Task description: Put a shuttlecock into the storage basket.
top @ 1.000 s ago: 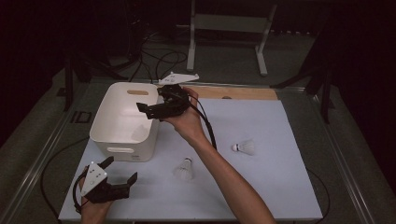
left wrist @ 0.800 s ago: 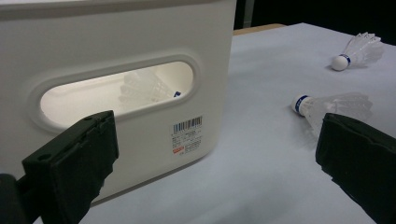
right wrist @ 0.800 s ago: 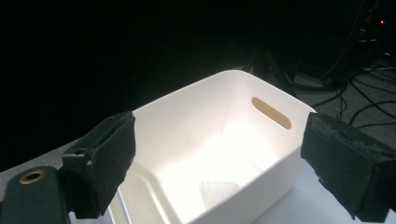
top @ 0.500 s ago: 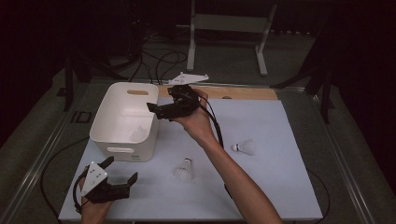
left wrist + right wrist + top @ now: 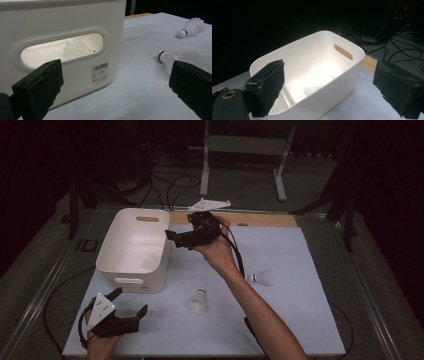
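At the near left corner of the table, the left gripper (image 5: 131, 307), a black two-jaw tool topped by a grey three-cornered plate, rests low on the pale blue matte table cover (image 5: 300, 320), held in a hand whose fingers wrap its body; its padded, rough-edged jaws stand wide apart with nothing between them, pointing toward the white smooth plastic tub with rounded corners and slot handles (image 5: 122, 265). In the left gripper view a barcode sticker (image 5: 100, 72) sits on the tub's near wall under the oval handle slot, and through that slot shows a white feathered shuttlecock lying inside the tub (image 5: 76, 48); the high view shows it on the tub floor near the right wall. Just right of the tub, a second white shuttlecock with a rounded cork head (image 5: 197, 301) lies on its side on the cover. Above it the right gripper (image 5: 172, 239) is held up off the table beside the tub's right rim, the forearm stretching diagonally from the bottom edge, wrist bent, jaws aimed left over the tub; they are spread wide and grip nothing. Farther right a third white shuttlecock (image 5: 262, 278) lies alone. A bare wooden strip (image 5: 270, 220) edges the table's far side; beyond, black cables (image 5: 170, 182) trail over a dim grey floor by a pale metal stand (image 5: 245, 150).
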### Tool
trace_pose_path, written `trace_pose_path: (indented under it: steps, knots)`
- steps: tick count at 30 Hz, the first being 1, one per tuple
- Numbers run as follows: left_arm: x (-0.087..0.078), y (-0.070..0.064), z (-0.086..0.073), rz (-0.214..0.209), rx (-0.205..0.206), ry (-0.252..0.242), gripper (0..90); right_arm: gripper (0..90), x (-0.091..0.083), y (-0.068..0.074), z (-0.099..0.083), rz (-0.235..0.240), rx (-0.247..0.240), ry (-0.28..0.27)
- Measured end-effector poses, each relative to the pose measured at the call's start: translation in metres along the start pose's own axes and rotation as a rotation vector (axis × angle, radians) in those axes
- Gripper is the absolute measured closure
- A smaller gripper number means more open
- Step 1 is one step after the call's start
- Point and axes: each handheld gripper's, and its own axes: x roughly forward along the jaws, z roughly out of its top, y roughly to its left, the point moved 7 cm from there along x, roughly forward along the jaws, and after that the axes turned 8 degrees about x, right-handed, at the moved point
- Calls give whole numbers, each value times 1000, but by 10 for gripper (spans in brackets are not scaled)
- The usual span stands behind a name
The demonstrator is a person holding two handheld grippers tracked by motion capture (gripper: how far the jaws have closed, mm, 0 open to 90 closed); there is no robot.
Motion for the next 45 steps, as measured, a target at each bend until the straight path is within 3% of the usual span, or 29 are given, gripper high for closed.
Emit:
trace_pose_path:
  steps: [20,45]
  knots:
    - [0,0,0,1,1,1,0,97,-11,-12,-9,-33,-18,12]
    - [0,0,0,2,1,-1,0,98,-28,-33,-20,-64,6,16]
